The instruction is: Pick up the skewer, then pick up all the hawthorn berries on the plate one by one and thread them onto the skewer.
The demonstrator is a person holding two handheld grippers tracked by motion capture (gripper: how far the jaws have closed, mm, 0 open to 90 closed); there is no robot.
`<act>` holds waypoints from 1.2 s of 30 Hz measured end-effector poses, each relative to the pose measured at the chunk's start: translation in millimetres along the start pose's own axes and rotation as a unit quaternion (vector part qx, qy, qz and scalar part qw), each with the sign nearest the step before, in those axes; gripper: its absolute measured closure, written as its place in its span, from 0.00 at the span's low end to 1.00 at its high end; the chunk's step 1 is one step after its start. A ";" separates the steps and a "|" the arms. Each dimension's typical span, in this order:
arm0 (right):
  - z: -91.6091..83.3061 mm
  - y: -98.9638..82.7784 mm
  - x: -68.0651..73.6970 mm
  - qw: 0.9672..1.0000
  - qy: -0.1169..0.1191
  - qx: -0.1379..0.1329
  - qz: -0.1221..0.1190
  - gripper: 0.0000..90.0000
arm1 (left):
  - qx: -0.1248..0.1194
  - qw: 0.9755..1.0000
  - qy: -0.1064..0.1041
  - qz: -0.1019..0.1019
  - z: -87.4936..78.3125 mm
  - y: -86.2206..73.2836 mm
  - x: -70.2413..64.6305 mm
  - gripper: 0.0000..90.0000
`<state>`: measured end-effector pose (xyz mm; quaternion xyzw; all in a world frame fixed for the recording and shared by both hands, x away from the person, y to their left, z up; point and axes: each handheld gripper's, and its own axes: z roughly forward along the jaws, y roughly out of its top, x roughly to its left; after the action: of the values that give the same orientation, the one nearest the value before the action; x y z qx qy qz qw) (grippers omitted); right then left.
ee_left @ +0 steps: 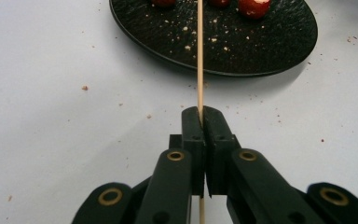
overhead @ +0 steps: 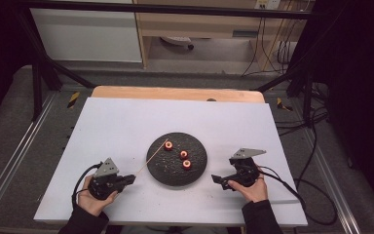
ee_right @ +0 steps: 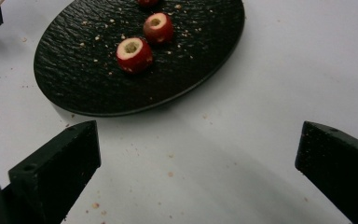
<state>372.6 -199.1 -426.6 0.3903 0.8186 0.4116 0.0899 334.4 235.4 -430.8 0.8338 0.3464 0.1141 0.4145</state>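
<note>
On the desk (overhead: 126, 126) in the high view: black plate (overhead: 163, 173) at centre with 3 cored red fruits (overhead: 184, 154) on it. Left tool (overhead: 126, 180) sits left of the plate, clamped on a skewer (overhead: 152, 157) whose tip reaches the leftmost fruit (overhead: 168, 146); contact or piercing cannot be told at this size. Right tool (overhead: 217, 179) sits right of the plate, apart from it.

Left tool view: jaws pressed together on the skewer (ee_left: 200, 70), which runs straight out over the plate rim (ee_left: 214, 70) toward the fruits (ee_left: 253, 7) at the top edge. Its tip is cut off by the frame. Crumbs on plate and desk.

Right tool view: jaws stand wide, nothing between them. 2 fruits (ee_right: 134, 54) lie free on the plate (ee_right: 74, 84), holes up; a 3rd (ee_right: 147, 2) at the top edge.

Judgement: threading looks barely begun. No fruit is plainly on the skewer; all 3 rest on the plate. Left to do: spear each fruit, probably with the right tool steadying it.
</note>
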 end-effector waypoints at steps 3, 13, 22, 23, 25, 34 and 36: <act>5.1 6.2 4.7 1.000 -0.003 0.006 -0.004 0.01 | 0.000 1.000 -0.003 -0.003 -1.2 -1.1 1.1 0.98; 21.8 38.9 23.8 0.999 -0.014 0.034 -0.028 0.01 | 0.006 1.000 -0.006 0.002 -0.5 -1.3 -0.9 0.98; 35.5 72.9 41.9 0.995 -0.012 0.079 -0.055 0.02 | 0.005 1.000 -0.003 0.004 -1.1 -0.4 -1.3 0.98; 38.6 77.1 44.3 0.994 -0.010 0.088 -0.059 0.03 | 0.006 1.000 -0.004 0.005 -1.1 -0.4 -1.2 0.98; 44.0 83.3 47.6 0.993 -0.009 0.102 -0.067 0.05 | 0.005 1.000 -0.003 0.005 -1.4 -0.5 -1.1 0.98; 69.6 98.7 52.4 0.981 -0.019 0.176 -0.081 0.13 | 0.007 1.000 -0.004 0.006 -0.8 0.0 -1.1 0.98; 73.5 100.2 52.2 0.980 -0.018 0.184 -0.076 0.16 | 0.007 1.000 -0.004 0.007 -0.6 0.1 -1.3 0.98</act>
<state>428.3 -81.8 -390.4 0.3437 0.9060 0.2390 0.0624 333.2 234.9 -430.2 0.8395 0.3401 0.1108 0.4090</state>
